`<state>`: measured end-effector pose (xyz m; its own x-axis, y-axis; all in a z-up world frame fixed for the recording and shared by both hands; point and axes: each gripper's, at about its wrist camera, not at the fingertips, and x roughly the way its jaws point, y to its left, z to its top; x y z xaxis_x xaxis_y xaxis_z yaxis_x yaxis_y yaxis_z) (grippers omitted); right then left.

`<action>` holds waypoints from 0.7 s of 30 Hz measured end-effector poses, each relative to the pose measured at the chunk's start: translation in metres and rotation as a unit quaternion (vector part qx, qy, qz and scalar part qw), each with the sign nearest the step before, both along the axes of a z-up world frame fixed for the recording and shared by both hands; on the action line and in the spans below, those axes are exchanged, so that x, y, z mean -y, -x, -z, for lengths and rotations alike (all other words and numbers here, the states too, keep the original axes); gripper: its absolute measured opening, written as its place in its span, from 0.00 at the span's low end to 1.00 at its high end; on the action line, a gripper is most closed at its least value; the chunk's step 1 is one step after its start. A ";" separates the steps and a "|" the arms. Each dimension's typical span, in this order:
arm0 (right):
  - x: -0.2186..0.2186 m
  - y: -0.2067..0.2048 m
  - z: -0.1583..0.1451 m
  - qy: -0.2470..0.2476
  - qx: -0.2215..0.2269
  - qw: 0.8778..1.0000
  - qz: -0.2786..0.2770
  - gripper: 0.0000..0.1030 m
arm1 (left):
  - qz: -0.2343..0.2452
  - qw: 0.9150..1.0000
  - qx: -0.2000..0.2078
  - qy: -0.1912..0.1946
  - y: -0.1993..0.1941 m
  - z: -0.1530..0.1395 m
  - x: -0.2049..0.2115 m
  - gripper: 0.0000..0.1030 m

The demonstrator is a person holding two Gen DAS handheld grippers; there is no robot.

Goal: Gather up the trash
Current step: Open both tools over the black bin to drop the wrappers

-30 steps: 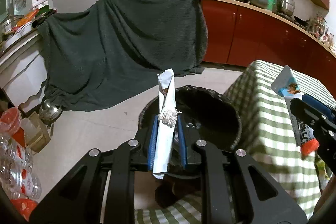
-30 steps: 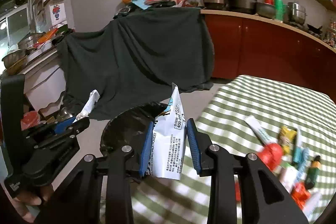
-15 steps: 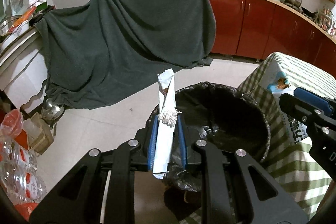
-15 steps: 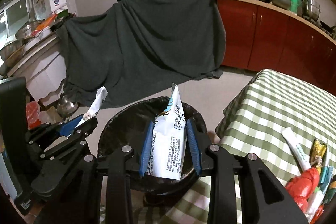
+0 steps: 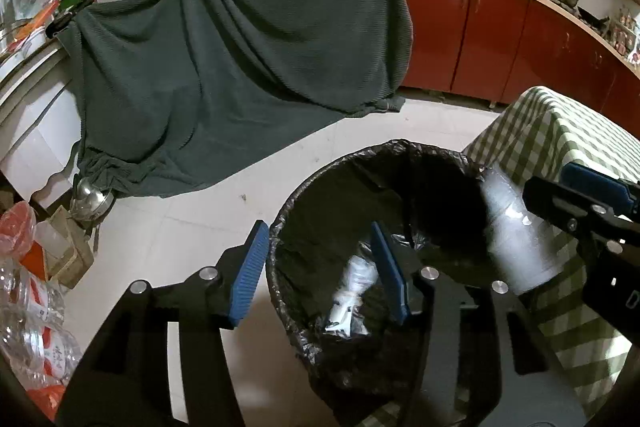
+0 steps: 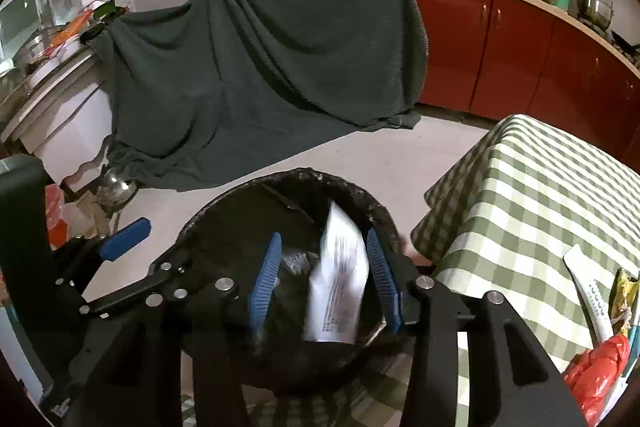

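Left wrist view: our left gripper is spread wide over the black-lined bin, its wrapper already dropping inside. A second ago it was clamped on that wrapper. Right gripper is also apart, the white packet blurred, falling in. Drop step; next we return to the checked surface for remaining trash.

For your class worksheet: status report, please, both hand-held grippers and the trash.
Left hand-held gripper open, wrapper in the bin. Right hand-held gripper open, white packet dropping. Nothing blocking.
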<state>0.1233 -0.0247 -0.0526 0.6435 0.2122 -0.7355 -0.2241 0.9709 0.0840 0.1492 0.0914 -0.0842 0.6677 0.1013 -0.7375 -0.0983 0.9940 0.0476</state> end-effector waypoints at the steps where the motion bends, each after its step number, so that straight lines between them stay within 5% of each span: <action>1: 0.001 0.000 0.000 0.000 0.000 1.000 0.001 0.44 | -0.001 1.000 0.000 0.002 -0.001 0.001 -0.001 0.51; 21: 0.069 0.065 -0.041 -0.007 0.064 0.996 0.059 0.47 | 0.040 0.998 0.038 0.004 0.040 -0.039 0.040 0.51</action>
